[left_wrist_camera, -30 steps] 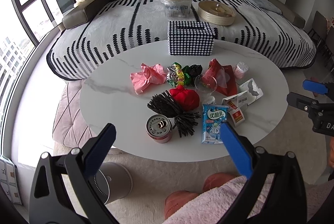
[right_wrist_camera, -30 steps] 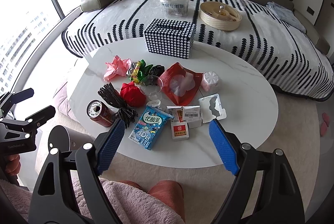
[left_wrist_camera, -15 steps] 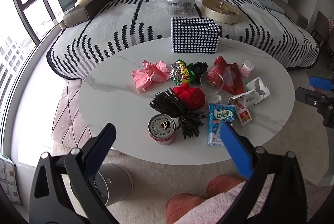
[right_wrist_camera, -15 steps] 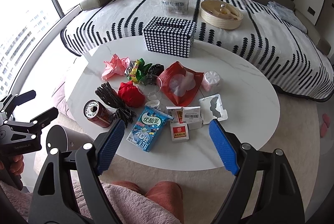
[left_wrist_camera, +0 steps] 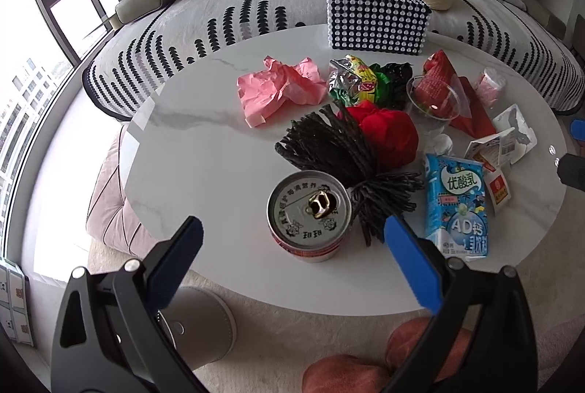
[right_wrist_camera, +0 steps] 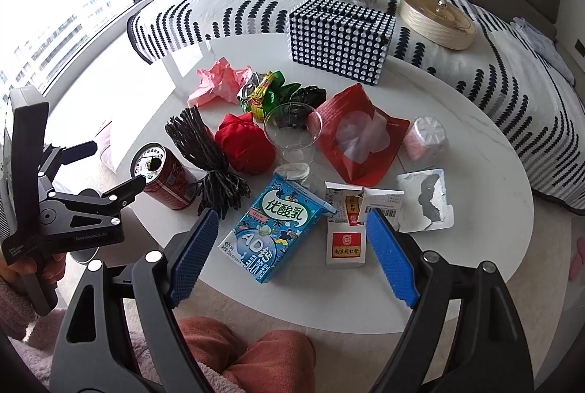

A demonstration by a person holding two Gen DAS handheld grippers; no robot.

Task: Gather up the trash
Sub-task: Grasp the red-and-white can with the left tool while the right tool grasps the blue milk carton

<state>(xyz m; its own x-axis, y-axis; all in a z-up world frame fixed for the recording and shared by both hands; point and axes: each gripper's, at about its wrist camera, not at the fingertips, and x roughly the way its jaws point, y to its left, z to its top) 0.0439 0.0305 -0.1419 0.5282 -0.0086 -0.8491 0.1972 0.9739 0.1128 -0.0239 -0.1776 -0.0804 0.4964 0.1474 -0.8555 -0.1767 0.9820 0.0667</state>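
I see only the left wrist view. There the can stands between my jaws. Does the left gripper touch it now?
Observer: In the right wrist view, the left gripper is open, and its lower jaw is close beside the can. I cannot tell whether they touch.
Operator: And the right gripper? I see only a blue tip at my edge.
Observer: The right gripper is open and holds nothing. It hovers over the blue milk carton.

The blue carton [right_wrist_camera: 275, 225] reads "优酸乳" and "AD钙"; the left claw [right_wrist_camera: 109, 169] body bears "GenRobot.AI"; the small white box [right_wrist_camera: 345, 243] reads "南京同仁堂".
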